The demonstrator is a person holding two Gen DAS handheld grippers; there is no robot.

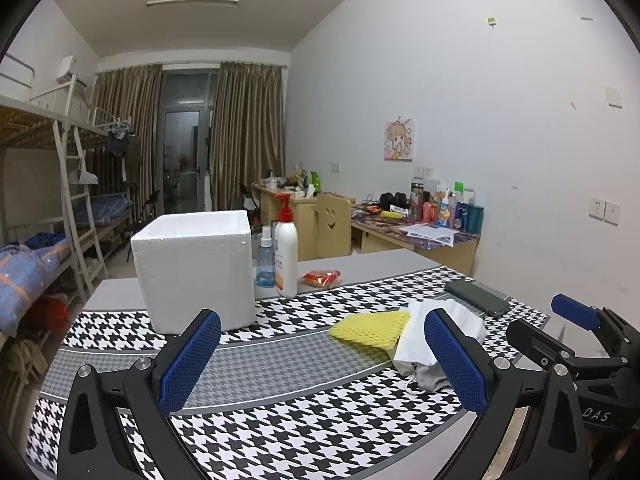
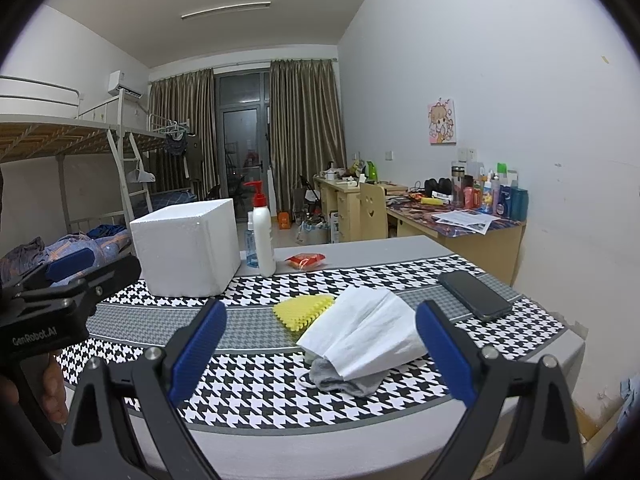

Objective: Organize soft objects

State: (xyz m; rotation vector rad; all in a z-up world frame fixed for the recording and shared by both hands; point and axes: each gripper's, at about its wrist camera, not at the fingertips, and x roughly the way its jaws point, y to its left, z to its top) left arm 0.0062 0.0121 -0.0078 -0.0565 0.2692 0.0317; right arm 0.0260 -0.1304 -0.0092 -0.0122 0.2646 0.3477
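Note:
A small pile of soft things lies on the houndstooth mat: a yellow sponge cloth [image 1: 372,330] [image 2: 304,310], a white face mask [image 1: 416,344] [image 2: 364,332] overlapping it, and a grey cloth [image 1: 428,378] [image 2: 348,378] under the mask's near edge. A white foam box [image 1: 196,268] [image 2: 186,248] stands at the back left. My left gripper [image 1: 324,360] is open over the mat, left of the pile, its right pad in front of the mask. My right gripper [image 2: 322,350] is open, facing the pile from the near side, nothing between its pads.
A white pump bottle [image 1: 286,252], a blue spray bottle [image 1: 265,260] and a red packet [image 1: 322,278] stand beside the box. A dark phone [image 2: 474,294] lies right of the pile. The mat [image 1: 280,420] covers a grey table. Bunk beds and desks fill the room behind.

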